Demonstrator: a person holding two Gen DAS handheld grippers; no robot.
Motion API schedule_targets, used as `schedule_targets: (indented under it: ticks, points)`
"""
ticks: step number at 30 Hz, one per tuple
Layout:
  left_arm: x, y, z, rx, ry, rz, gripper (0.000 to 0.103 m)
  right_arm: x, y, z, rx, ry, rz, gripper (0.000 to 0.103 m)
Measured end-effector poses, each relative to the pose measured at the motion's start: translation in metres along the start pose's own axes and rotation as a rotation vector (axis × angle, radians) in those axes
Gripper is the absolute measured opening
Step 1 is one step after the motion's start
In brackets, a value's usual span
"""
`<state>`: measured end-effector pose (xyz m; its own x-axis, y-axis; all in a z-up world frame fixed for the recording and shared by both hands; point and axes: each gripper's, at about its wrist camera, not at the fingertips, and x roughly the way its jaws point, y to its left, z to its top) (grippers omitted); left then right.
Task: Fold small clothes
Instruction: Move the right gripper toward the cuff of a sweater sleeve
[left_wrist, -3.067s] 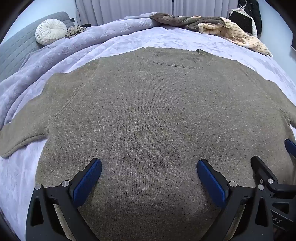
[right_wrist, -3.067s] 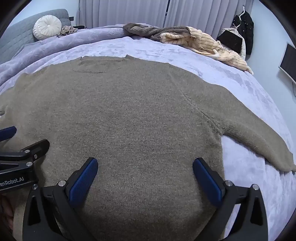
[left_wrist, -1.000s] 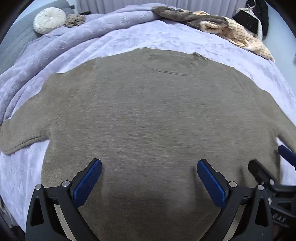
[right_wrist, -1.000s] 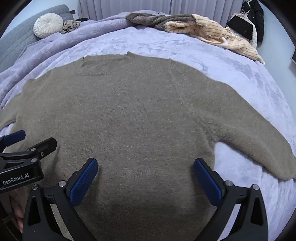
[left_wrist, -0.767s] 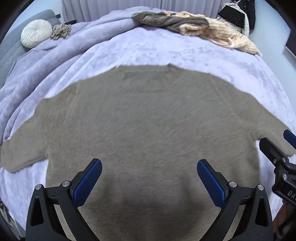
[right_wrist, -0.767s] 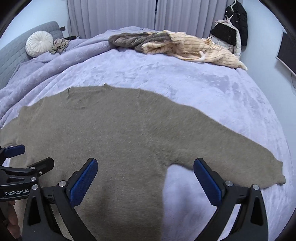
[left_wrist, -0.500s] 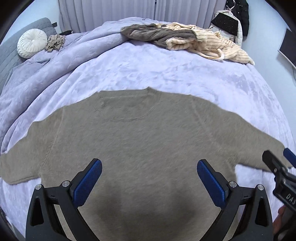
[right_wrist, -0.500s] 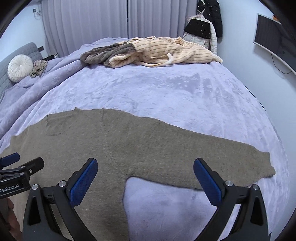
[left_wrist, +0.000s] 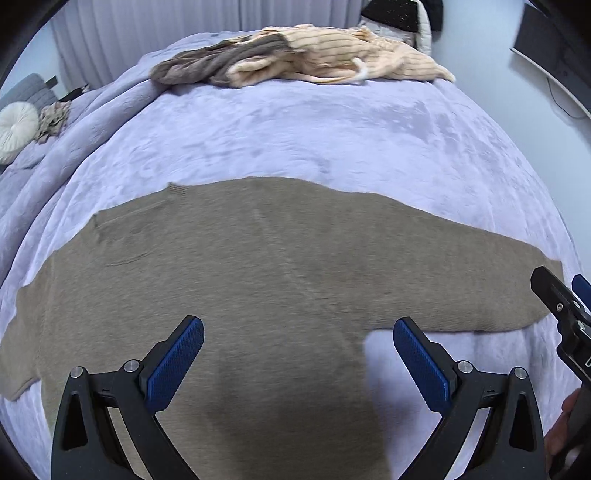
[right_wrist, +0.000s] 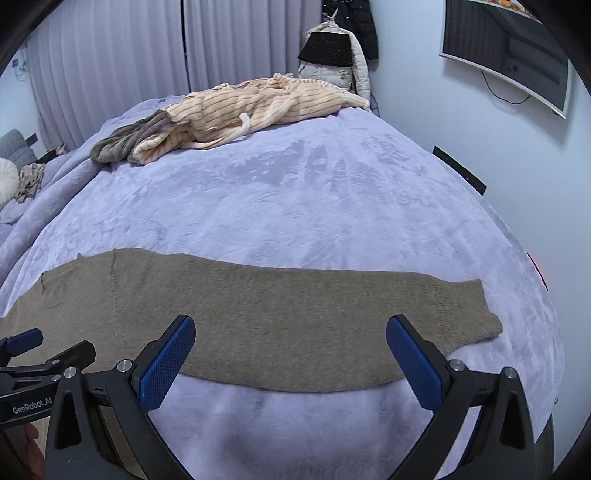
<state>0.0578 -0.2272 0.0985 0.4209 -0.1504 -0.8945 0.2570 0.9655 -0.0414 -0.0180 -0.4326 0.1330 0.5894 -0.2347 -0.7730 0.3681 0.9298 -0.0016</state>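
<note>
Two grippers hang above a bed (right_wrist: 332, 206) covered in a lilac blanket. The left gripper (left_wrist: 295, 360) has its fingers (left_wrist: 173, 363) spread wide with nothing between them, and it sits over the body of a brown sweater (left_wrist: 258, 266) that lies flat on the near part of the bed. The right gripper (right_wrist: 290, 356) is likewise spread wide and holds nothing; it sits over the sweater's right sleeve (right_wrist: 332, 325), which stretches straight out toward the bed's right edge, cuff (right_wrist: 469, 314) flat on the blanket. Each gripper shows at the edge of the other's view. Well apart, at the far end of the bed, lies a heap of cream striped and grey clothes (right_wrist: 229, 110). A round white cushion (left_wrist: 16, 131) rests far left.
</note>
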Motion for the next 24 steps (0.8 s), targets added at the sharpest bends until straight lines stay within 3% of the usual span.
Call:
schedule_targets:
  ticks: [12, 19, 24]
  points:
    - [0.031, -0.073, 0.005, 0.077, 0.047, -0.002, 0.103, 0.018, -0.082, -0.016, 0.071, 0.031, -0.061, 0.103]
    - [0.043, -0.089, 0.01, 0.081, 0.058, 0.006, 0.103, 0.032, -0.141, -0.039, 0.188, 0.073, -0.055, 0.103]
    - [0.049, -0.094, 0.015, 0.065, 0.058, 0.004, 0.103, 0.044, -0.168, -0.048, 0.26, 0.096, 0.006, 0.103]
